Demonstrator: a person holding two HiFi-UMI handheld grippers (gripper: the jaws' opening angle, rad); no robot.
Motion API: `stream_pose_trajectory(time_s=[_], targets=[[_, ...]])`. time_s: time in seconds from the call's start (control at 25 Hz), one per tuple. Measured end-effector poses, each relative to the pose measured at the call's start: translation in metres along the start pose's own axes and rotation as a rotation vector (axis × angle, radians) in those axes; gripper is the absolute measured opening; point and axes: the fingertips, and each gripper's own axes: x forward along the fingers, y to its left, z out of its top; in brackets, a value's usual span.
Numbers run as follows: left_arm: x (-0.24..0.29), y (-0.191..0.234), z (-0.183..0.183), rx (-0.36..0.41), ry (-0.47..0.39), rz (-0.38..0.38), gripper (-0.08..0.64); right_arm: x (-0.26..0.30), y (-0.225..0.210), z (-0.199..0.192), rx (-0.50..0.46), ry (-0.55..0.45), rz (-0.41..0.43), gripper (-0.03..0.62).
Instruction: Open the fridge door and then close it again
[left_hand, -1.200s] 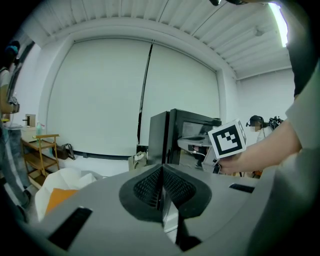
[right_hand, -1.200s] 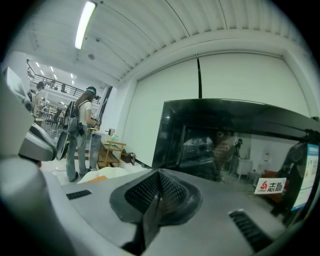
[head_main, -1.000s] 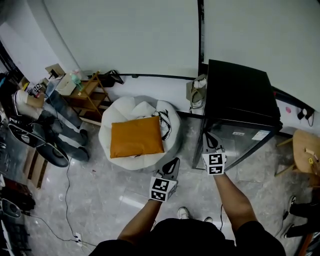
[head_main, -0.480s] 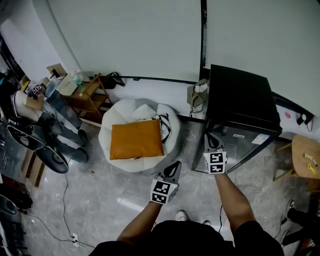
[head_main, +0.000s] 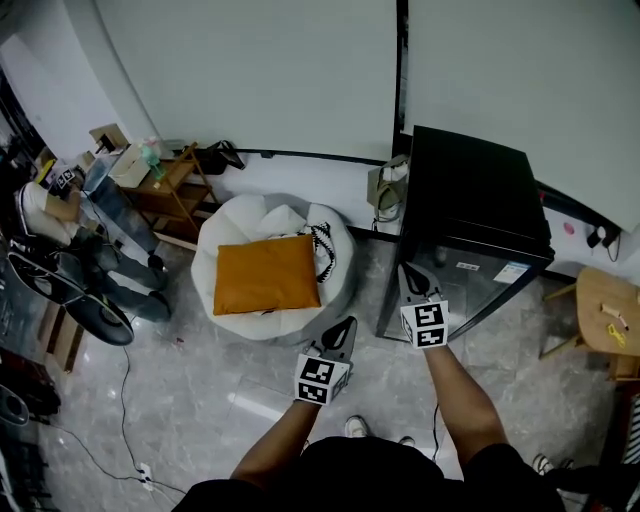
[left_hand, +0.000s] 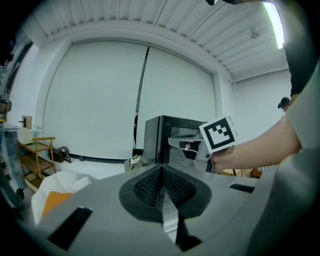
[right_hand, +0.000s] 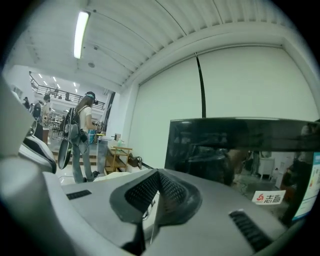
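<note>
- One black fridge, door shut, beside one white beanbag bearing one orange cushion.
- Two grippers, both pinched closed, empty: right gripper near fridge front; left gripper over floor.
- One wooden shelf far left.

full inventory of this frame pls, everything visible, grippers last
fridge: 1, black, right, against the wall
beanbag: 1, white, left of the fridge
cushion: 1, orange, on the beanbag
shelf: 1, wooden, left, by the wall
table: 1, wooden, right edge
cable: 1, dark, floor, lower left
bystander: 1, in jeans, far left
left gripper: 1, grey, jaws shut, empty
right gripper: 1, grey, jaws shut, empty, before the fridge
</note>
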Motion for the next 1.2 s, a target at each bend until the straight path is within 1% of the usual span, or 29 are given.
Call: stream_pose_trajectory(time_s=[0.24, 0.4, 0.56, 0.92, 1.04, 1.2], targets=[[-0.007, -0.016, 0.011, -0.007, -0.021, 0.003, 0.021, -0.051, 0.012, 0.017, 0.013, -0.033, 0.023, 0.018], [-0.008, -0.04, 0.018, -0.009, -0.04, -0.013, 0.021, -0.089, 0.012, 0.015, -0.01, -0.037, 0.027, 0.018], [-0.009, -0.061, 0.016, -0.012, -0.033, -0.02, 0.021, -0.127, 0.013, 0.007, -0.024, -0.034, 0.031, 0.018], [-0.02, -0.118, 0.025, -0.012, -0.061, -0.057, 0.021, -0.222, 0.0, 0.015, 0.01, -0.07, 0.002, 0.018], [-0.024, -0.131, 0.03, -0.008, -0.075, -0.063, 0.021, -0.245, -0.005, 0.016, 0.029, -0.074, -0.018, 0.018], [-0.025, -0.146, 0.035, -0.003, -0.086, -0.066, 0.021, -0.267, -0.012, 0.013, 0.024, -0.07, -0.028, 0.018]])
